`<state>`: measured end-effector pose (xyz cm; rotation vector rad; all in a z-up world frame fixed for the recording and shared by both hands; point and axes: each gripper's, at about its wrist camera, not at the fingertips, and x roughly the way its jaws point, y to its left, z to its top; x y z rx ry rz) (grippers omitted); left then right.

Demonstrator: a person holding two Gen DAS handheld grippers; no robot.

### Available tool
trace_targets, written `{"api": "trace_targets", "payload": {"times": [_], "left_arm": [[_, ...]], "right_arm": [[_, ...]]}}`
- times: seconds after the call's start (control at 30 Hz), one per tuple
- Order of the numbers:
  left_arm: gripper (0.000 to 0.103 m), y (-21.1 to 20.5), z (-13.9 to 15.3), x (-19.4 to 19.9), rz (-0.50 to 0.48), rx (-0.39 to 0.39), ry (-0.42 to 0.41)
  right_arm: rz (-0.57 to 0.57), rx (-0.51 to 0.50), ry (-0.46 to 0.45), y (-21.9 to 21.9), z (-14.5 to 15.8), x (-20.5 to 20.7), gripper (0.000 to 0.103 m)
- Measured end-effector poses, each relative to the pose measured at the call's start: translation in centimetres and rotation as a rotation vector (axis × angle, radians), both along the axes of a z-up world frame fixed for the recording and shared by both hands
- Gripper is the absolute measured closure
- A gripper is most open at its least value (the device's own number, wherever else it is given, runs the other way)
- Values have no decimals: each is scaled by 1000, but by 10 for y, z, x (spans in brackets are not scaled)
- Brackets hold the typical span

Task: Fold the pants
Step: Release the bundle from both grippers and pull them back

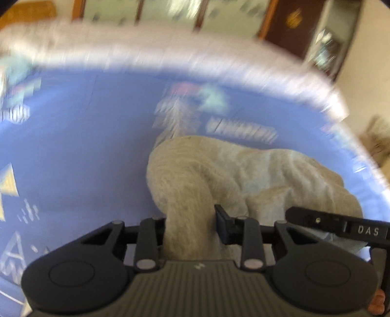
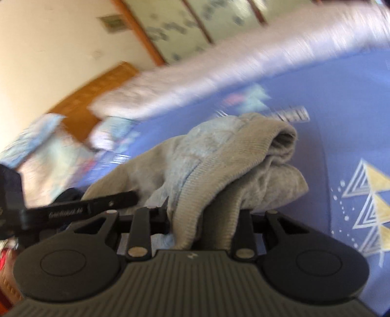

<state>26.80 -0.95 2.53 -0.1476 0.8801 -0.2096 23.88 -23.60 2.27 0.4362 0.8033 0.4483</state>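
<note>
The grey pants (image 1: 243, 170) are bunched on the blue bed sheet (image 1: 73, 146), one gathered fold clamped in each gripper — left gripper (image 1: 190, 224), right gripper (image 2: 207, 219), fingers nearly closed on cloth. If thick, uneven bunches are pulled apart, slippage is risked.

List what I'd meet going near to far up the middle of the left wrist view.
left gripper clamped on a bunched fold of the grey pants → blue patterned bedsheet → pale blurred blanket edge → wood-framed panels on the far wall.
</note>
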Motion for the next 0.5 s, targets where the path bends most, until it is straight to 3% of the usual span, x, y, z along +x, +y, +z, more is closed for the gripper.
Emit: {"api": "trace_targets", "payload": {"times": [0.07,0.13,0.23,0.33,0.43,0.5], "left_arm": [[57,-2,-20,5,32,19,21],[50,-1,-20,-1,42,29,-3],[48,5,-9,-20,61,2,17],[45,18,7,-52,101,-7,-2],[29,17,23,-98,94,50,-20],[26,12,32,-138,77,87,-37]], "right_arm": [[-66,-51,86,0,-29,15,54],[-107,39,76,-10,-34,9,46],[-208,60,65,-22,-24,-16,29],[-288,41,60,-29,-10,-57,27],[-297,-30,51,-21,5,-116,23],[-286,-72,4,-10,20,-159,17]]}}
